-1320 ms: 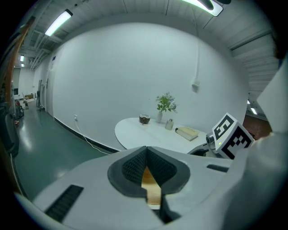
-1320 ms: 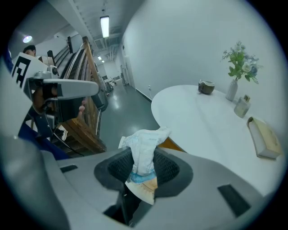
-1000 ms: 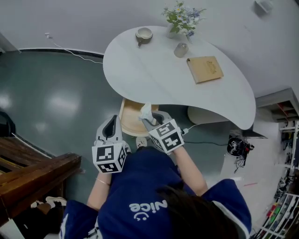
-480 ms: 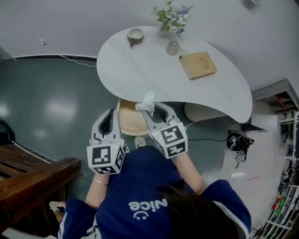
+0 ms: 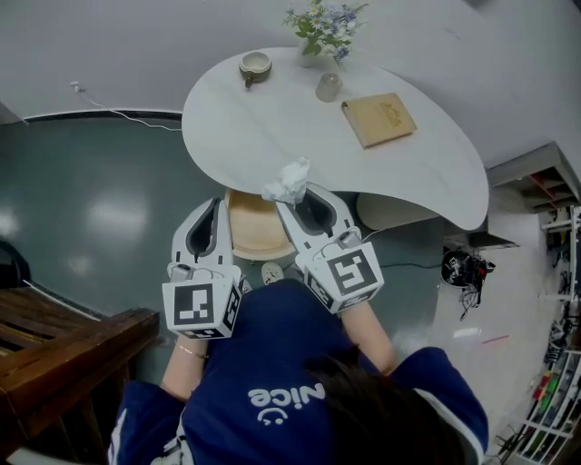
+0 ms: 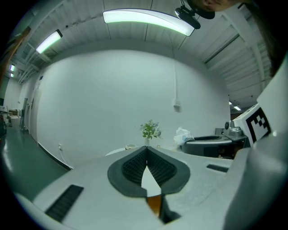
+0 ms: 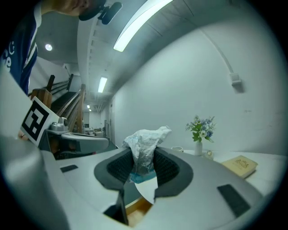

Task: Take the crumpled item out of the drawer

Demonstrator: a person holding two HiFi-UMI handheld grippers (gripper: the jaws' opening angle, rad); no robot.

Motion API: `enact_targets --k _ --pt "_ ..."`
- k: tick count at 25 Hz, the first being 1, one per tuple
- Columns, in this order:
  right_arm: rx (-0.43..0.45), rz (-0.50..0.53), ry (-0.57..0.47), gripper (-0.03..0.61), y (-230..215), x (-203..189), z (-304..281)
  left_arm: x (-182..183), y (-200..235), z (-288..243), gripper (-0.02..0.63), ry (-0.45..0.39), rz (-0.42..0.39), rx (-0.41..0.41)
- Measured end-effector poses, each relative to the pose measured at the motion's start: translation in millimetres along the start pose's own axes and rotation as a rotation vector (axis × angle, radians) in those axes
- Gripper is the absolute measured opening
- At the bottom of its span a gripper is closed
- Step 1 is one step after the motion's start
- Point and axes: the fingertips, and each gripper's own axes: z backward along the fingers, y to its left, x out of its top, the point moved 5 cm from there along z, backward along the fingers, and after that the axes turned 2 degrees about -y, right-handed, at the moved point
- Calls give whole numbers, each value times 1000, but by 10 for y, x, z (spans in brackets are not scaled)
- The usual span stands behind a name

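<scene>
A crumpled white item with a bluish lower part is pinched in my right gripper, level with the near edge of the white table. The right gripper view shows the item standing up between the ribbed pads, jaws shut on it. Below, the wooden drawer stands pulled out under the table. My left gripper hovers to the left of the drawer, its tips meeting with nothing between them. From the left gripper view the crumpled item shows at the right.
On the table stand a vase of flowers, a small cup, a glass and a wooden-covered book. Dark wooden furniture is at lower left. A pale round object sits under the table's right side.
Both grippers have risen. The right one has carried the crumpled item up from drawer level to the height of the table edge.
</scene>
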Motion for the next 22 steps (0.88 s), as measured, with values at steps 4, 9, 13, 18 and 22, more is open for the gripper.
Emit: enact_targets --k 4,9,13,18,22 --pt "-24 1 -32 135 -26 51 16 71 -30 -11 5 -19 -10 -11" --pt "-33 9 -40 130 -11 39 18 72 -28 -3 5 -21 -18 -8" --pt "-34 4 -43 130 -19 19 13 66 -23 -2 3 -20 -20 -1" --pt "-31 12 -36 129 -39 -2 10 27 -20 -26 5 -11 -10 12" --pt "-25 16 -35 129 -61 -19 24 -8 -58 -26 4 -6 -9 16"
